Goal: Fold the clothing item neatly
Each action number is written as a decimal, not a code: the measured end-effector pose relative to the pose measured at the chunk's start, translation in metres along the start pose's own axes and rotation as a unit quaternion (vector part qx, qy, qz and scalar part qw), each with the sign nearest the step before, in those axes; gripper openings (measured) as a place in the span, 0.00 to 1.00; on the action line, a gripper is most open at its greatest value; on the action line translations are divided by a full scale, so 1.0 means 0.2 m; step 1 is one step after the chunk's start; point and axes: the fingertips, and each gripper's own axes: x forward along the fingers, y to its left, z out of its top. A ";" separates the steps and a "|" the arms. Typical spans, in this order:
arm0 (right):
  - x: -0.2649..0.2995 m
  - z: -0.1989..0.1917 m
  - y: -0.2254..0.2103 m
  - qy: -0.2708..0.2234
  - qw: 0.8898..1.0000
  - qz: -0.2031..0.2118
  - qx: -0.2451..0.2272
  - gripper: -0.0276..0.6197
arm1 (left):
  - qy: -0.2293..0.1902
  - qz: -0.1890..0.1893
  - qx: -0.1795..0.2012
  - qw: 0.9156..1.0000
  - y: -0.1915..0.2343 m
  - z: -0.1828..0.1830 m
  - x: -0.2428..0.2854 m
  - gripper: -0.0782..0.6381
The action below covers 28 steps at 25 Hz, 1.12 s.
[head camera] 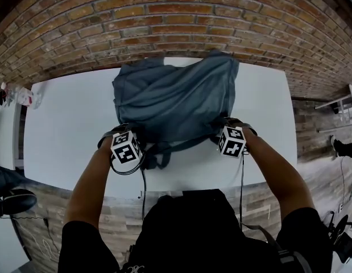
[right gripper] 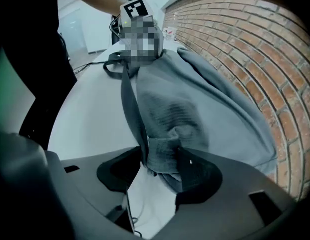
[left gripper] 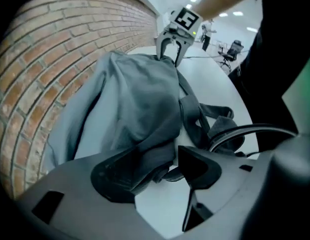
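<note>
A grey-blue clothing item (head camera: pixel 176 98) lies crumpled on the white table (head camera: pixel 67 129), up against the brick wall. My left gripper (head camera: pixel 125 132) is at its near left corner and my right gripper (head camera: pixel 230 125) at its near right corner. In the left gripper view the jaws (left gripper: pixel 167 159) stand wide, with a fold of the cloth (left gripper: pixel 139 109) lying loosely between them, mostly against the left jaw. In the right gripper view the jaws (right gripper: pixel 157 159) also stand wide. A bunched hem (right gripper: pixel 167 149) rests against the right jaw, and bare table shows beside it.
A dark band of the garment (head camera: pixel 158 155) trails toward the table's near edge between the grippers. The brick wall (head camera: pixel 164 16) runs close behind the table. A cable (head camera: pixel 143 189) hangs from the left gripper. Small items (head camera: pixel 25 97) sit at the far left.
</note>
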 end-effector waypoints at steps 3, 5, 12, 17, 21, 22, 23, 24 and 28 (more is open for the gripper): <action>0.00 -0.02 -0.02 -0.026 0.998 0.006 0.048 0.36 | -0.013 -0.029 -0.073 0.997 0.04 -0.03 0.00 0.38; -0.01 -0.03 -0.04 -0.041 0.996 -0.004 0.078 0.23 | -0.006 -0.035 -0.100 0.994 0.05 -0.04 0.00 0.28; -0.14 -0.06 0.08 -0.061 0.993 -0.018 0.096 0.19 | 0.007 -0.069 -0.084 0.994 -0.21 -0.01 -0.09 0.22; -0.31 -0.09 0.39 -0.060 0.993 0.013 0.098 0.18 | -0.015 -0.104 -0.059 0.993 -0.53 0.03 -0.26 0.22; -0.40 -0.10 0.75 -0.048 0.992 0.067 0.093 0.18 | 0.001 -0.173 -0.010 0.985 -0.90 -0.01 -0.34 0.22; -0.43 -0.10 0.85 -0.046 0.991 0.084 0.095 0.18 | 0.003 -0.197 -0.006 0.980 -1.00 -0.03 -0.37 0.22; -0.45 -0.10 0.94 -0.045 0.989 0.103 0.099 0.18 | 0.001 -0.224 -0.008 0.974 -1.09 -0.05 -0.39 0.22; -0.48 -0.10 1.04 -0.044 0.986 0.122 0.103 0.18 | -0.004 -0.252 -0.016 0.967 -1.16 -0.06 -0.42 0.22; -0.65 -0.06 1.27 -0.057 0.972 0.188 0.128 0.18 | -0.047 -0.324 -0.066 0.942 -1.29 -0.05 -0.58 0.22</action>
